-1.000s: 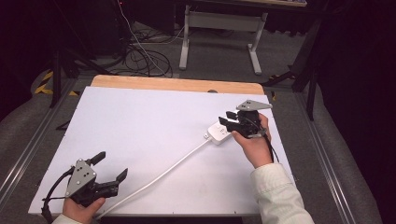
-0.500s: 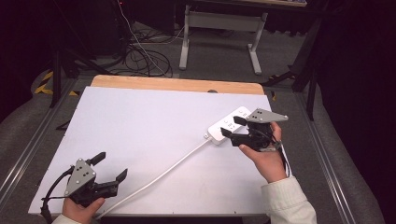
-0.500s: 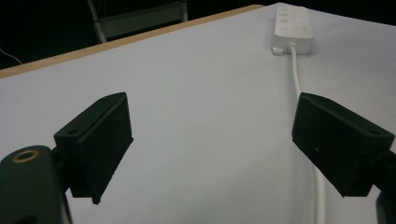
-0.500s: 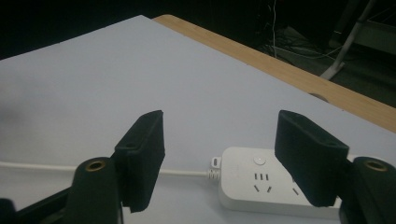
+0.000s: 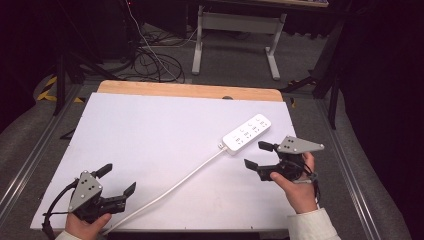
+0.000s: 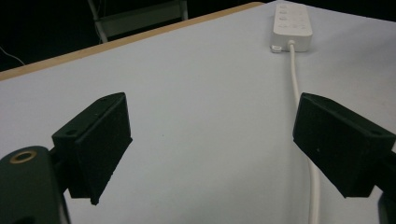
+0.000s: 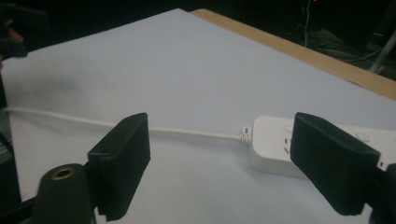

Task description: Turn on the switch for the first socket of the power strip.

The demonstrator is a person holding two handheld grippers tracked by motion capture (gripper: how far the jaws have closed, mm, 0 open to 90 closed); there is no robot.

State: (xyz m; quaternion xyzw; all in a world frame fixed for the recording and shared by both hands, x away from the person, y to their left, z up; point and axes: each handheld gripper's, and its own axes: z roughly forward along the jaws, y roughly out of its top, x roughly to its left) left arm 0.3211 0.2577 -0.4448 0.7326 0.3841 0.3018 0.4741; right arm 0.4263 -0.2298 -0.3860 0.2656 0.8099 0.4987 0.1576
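Observation:
A white power strip [image 5: 247,132] lies flat on the white table top [image 5: 160,135] at the right. Its white cable [image 5: 170,190] runs diagonally to the near edge beside my left gripper [image 5: 119,179]. That gripper is open at the near left corner, with nothing between its jaws. Just near-right of the strip, my right gripper [image 5: 257,155] is open, points left and touches nothing. The left gripper view looks between the open jaws [image 6: 210,140] to the cable [image 6: 299,93] and the strip [image 6: 292,25] beyond. In the right gripper view, the strip [image 7: 273,144] and cable [image 7: 163,130] lie ahead of the open jaws [image 7: 219,163].
A bare wooden strip [image 5: 190,91] edges the far side of the table. Beyond it on the floor are tangled cables [image 5: 150,62] and a grey metal stand [image 5: 235,30]. Metal rails [image 5: 30,160] run along both sides of the table.
The right gripper has drawn back from the power strip toward the near edge and now points left. The strip lies free on the table. The left gripper has stayed put.

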